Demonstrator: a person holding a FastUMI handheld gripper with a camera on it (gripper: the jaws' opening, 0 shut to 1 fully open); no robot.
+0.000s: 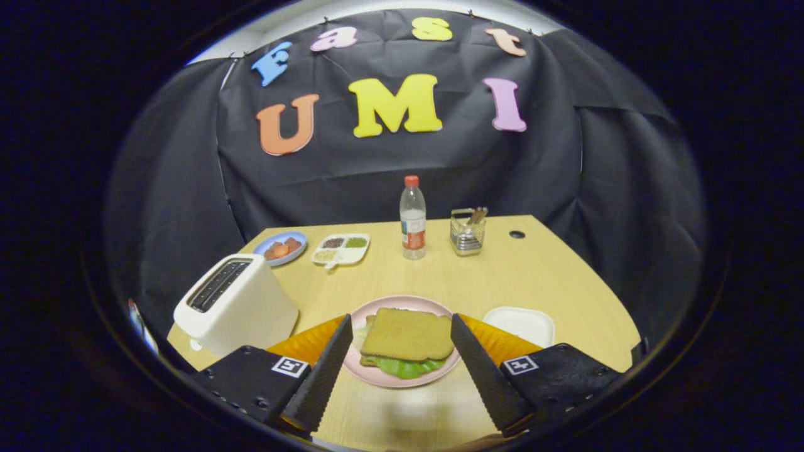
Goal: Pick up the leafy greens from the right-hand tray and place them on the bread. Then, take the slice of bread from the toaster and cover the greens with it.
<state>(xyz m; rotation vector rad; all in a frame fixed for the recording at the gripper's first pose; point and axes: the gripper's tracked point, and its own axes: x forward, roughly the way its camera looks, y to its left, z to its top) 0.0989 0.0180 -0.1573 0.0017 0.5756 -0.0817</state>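
Observation:
A pink plate point(384, 376) lies on the wooden table just ahead of my fingers. On it a brown bread slice point(408, 334) covers the leafy greens point(402, 367), whose green edge sticks out at the near side above a lower slice. My gripper point(402, 364) is open, its two black fingers standing wide apart on either side of the plate, holding nothing. The white toaster point(235, 304) stands to the left of the plate, its slots dark. A white tray point(521, 324) sits to the right of the plate and looks bare.
At the back of the table stand a water bottle point(412, 218) with a red cap, a wire holder point(468, 232), a white divided dish point(341, 249) and a blue plate point(282, 245) with red food. A cable hole point(517, 234) marks the far right.

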